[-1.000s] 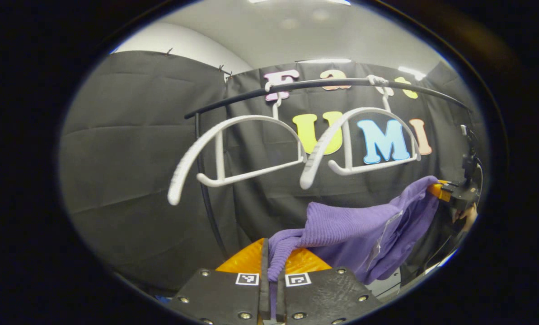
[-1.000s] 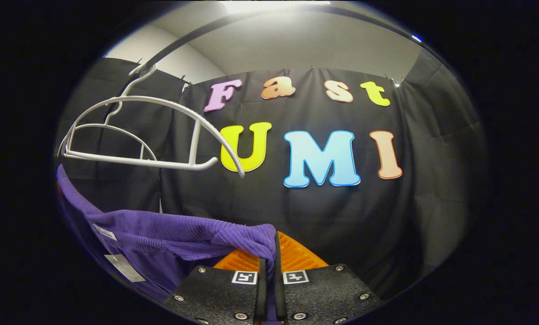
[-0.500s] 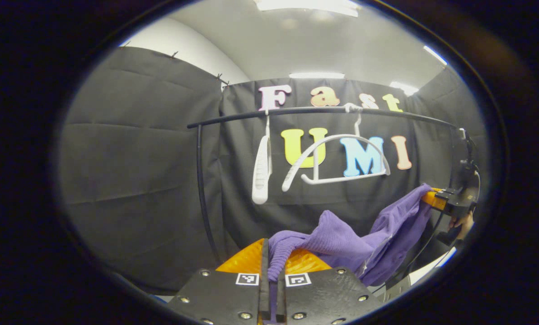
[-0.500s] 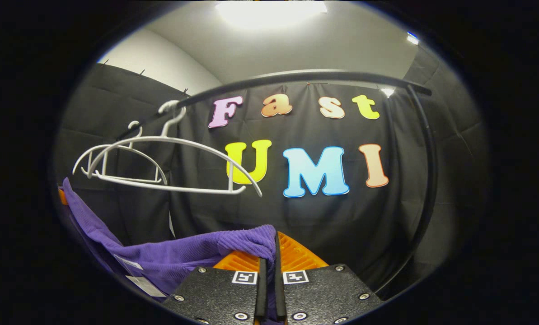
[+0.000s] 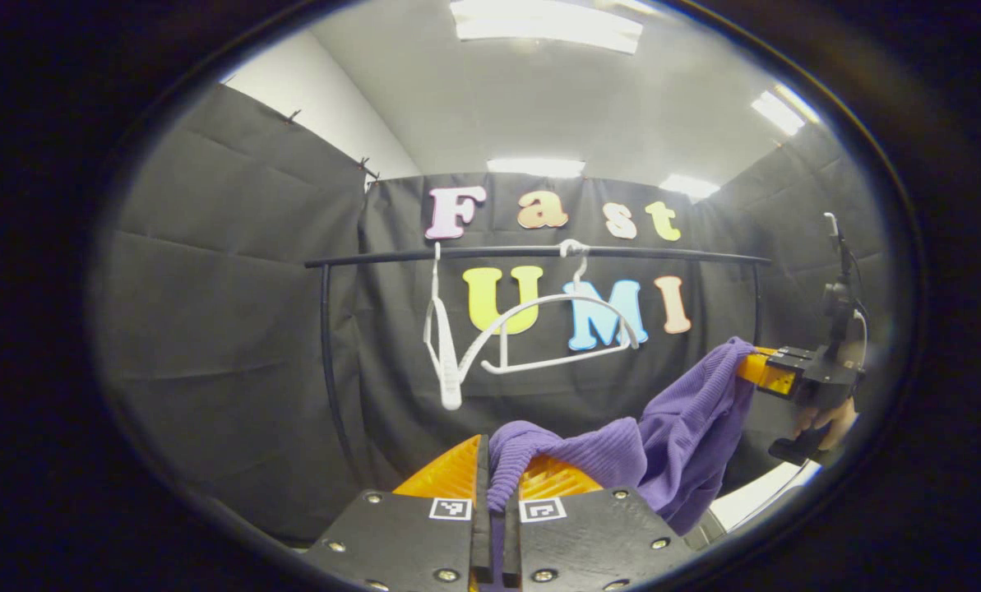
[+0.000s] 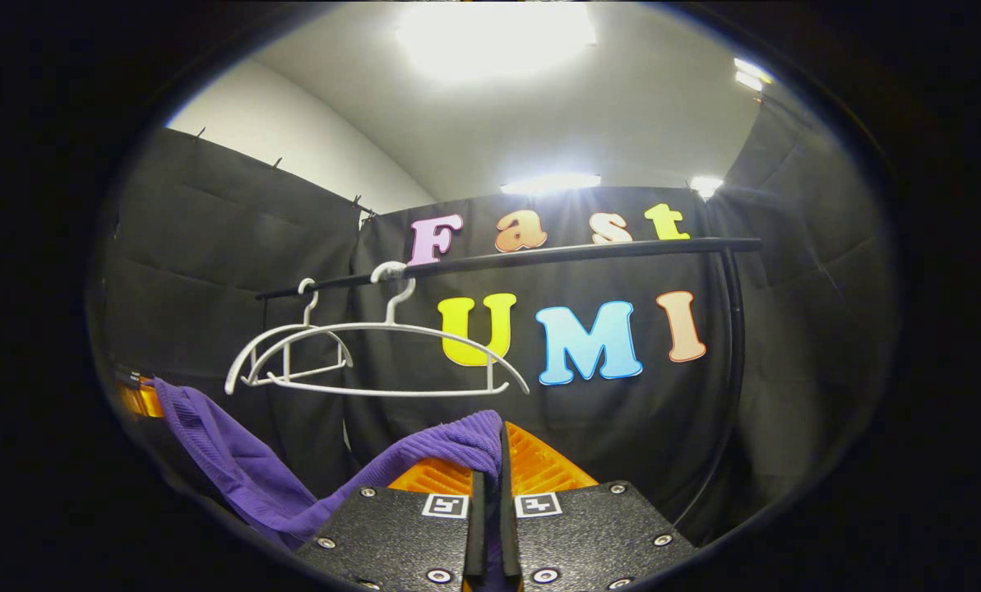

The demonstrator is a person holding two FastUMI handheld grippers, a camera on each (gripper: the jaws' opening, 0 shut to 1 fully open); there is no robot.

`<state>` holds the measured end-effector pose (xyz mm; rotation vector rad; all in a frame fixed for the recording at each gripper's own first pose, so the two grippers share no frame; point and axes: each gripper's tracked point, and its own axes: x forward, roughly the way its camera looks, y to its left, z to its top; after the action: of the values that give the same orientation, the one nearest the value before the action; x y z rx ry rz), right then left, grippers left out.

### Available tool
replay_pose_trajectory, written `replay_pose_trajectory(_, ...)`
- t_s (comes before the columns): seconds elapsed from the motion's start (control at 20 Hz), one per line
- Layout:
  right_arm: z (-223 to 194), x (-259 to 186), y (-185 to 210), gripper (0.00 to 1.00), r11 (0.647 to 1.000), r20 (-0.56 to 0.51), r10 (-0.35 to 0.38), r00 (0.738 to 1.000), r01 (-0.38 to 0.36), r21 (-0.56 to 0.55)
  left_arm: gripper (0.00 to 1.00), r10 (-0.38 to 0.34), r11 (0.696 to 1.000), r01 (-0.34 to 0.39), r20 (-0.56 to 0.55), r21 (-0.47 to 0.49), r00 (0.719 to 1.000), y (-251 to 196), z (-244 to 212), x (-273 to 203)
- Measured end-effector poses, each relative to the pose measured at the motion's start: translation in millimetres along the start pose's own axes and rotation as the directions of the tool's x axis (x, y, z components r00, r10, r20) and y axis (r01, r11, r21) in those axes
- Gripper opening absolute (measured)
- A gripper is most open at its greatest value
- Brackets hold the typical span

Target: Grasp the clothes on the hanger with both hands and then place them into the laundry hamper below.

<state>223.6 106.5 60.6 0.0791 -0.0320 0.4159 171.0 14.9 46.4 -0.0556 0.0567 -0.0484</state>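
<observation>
The purple sweater [image 5: 671, 436] hung stretched sideways between both grippers, sagging midway. The left gripper [image 5: 494, 485] pinched one end, the right gripper [image 6: 490, 473] the other, below the hangers [image 6: 375, 362].

Screwed black gripper [image 5: 494, 493] plates, square-coded markers, seemingly.

Black rail [image 5: 531, 251], ceiling lights [image 5: 544, 20], perhaps a white wall [image 6: 293, 140].

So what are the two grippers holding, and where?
Both hold the purple garment: the left gripper pinches one edge of it, the right gripper the opposite edge, and it sags between them.
</observation>
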Motion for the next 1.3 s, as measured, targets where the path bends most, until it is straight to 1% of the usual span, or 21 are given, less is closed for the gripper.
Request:
replay_pose_trajectory(0.05,2.8,-7.8,6.7,0.07,1.0,0.006,0.002,1.0,-0.002,-0.001,0.06,-0.018,1.0,0.018,0.004,-0.005,1.0,-3.7,0.4,-3.2)
replay_pose_trajectory(0.15,4.8,-27.7,21.3,0.05,1.0,0.007,0.006,1.0,-0.006,-0.002,0.06,-0.055,0.998,0.055,0.011,-0.015,0.998,-12.9,0.5,-14.9)
replay_pose_trajectory(0.2,4.4,-38.6,31.2,0.06,1.0,0.003,0.012,1.0,-0.012,0.006,0.06,-0.075,0.997,0.075,0.012,-0.022,0.997,-18.9,-0.4,-20.3)
replay_pose_trajectory(0.4,-6.4,-73.3,63.4,0.07,0.999,-0.021,0.024,0.999,-0.024,0.023,0.06,-0.118,0.992,0.118,0.004,-0.035,0.993,-31.3,-15.3,-45.5)
replay_pose_trajectory(0.45,-11.0,-79.2,70.8,0.06,0.999,-0.029,0.026,0.999,-0.026,0.025,0.11,-0.128,0.991,0.128,0.002,-0.046,0.992,-35.1,-18.7,-50.7)
replay_pose_trajectory(0.5,-17.3,-83.9,76.2,0.06,0.999,-0.041,0.027,0.999,-0.026,0.029,0.06,-0.137,0.989,0.136,-0.005,-0.061,0.991,-38.5,-24.0,-55.4)
replay_pose_trajectory(0.55,-24.2,-87.7,82.0,0.06,0.999,-0.056,0.032,0.998,-0.031,0.035,0.06,-0.143,0.987,0.141,-0.015,-0.074,0.99,-40.9,-30.9,-58.2)
replay_pose_trajectory(0.65,-39.1,-93.0,91.5,0.06,0.998,-0.087,0.047,0.995,-0.044,0.04,0.06,-0.145,0.986,0.142,-0.033,-0.087,0.989,-44.0,-44.5,-60.2)
replay_pose_trajectory(0.7,-47.3,-93.7,93.4,0.06,0.998,-0.099,0.05,0.994,-0.046,0.038,0.1,-0.141,0.987,0.138,-0.039,-0.085,0.989,-44.7,-51.2,-60.2)
replay_pose_trajectory(0.85,-78.9,-97.9,99.2,0.06,0.997,-0.152,0.063,0.986,-0.057,0.043,0.1,-0.136,0.987,0.129,-0.066,-0.099,0.988,-49.4,-82.1,-55.0)
replay_pose_trajectory(0.9,-89.6,-99.4,100.8,0.06,0.997,-0.173,0.066,0.983,-0.059,0.045,0.06,-0.136,0.986,0.128,-0.081,-0.105,0.987,-49.9,-93.6,-55.8)
replay_pose_trajectory(0.95,-101.2,-100.6,102.1,0.07,0.997,-0.197,0.068,0.978,-0.06,0.047,0.1,-0.134,0.987,0.124,-0.096,-0.105,0.986,-50.0,-106.4,-57.5)
replay_pose_trajectory(1.0,-115.2,-102.1,103.2,0.07,0.997,-0.222,0.068,0.973,-0.059,0.046,0.1,-0.135,0.987,0.123,-0.11,-0.103,0.985,-50.4,-117.9,-53.6)
replay_pose_trajectory(1.05,-125.8,-103.3,103.7,0.07,0.998,-0.244,0.063,0.968,-0.054,0.045,0.06,-0.134,0.987,0.122,-0.126,-0.099,0.983,-51.1,-129.0,-52.9)
replay_pose_trajectory(1.1,-138.0,-106.8,104.7,0.07,0.998,-0.266,0.061,0.962,-0.051,0.046,0.1,-0.134,0.988,0.12,-0.143,-0.1,0.981,-52.4,-140.8,-54.8)
replay_pose_trajectory(1.15,-149.3,-108.8,105.0,0.07,0.998,-0.288,0.059,0.956,-0.046,0.05,0.1,-0.134,0.988,0.118,-0.16,-0.103,0.978,-53.8,-152.5,-60.2)
replay_pose_trajectory(1.2,-159.8,-111.1,105.8,0.07,0.998,-0.307,0.054,0.95,-0.04,0.051,0.06,-0.131,0.988,0.113,-0.176,-0.107,0.976,-54.3,-163.4,-63.3)
replay_pose_trajectory(1.25,-169.9,-113.5,104.8,0.07,0.998,-0.329,0.047,0.943,-0.033,0.048,0.1,-0.127,0.988,0.107,-0.193,-0.109,0.973,-53.4,-173.4,-64.4)
replay_pose_trajectory(1.3,-180.7,-116.3,103.7,0.07,0.999,-0.349,0.042,0.936,-0.028,0.045,0.06,-0.125,0.988,0.104,-0.209,-0.112,0.97,-52.7,-184.2,-65.6)
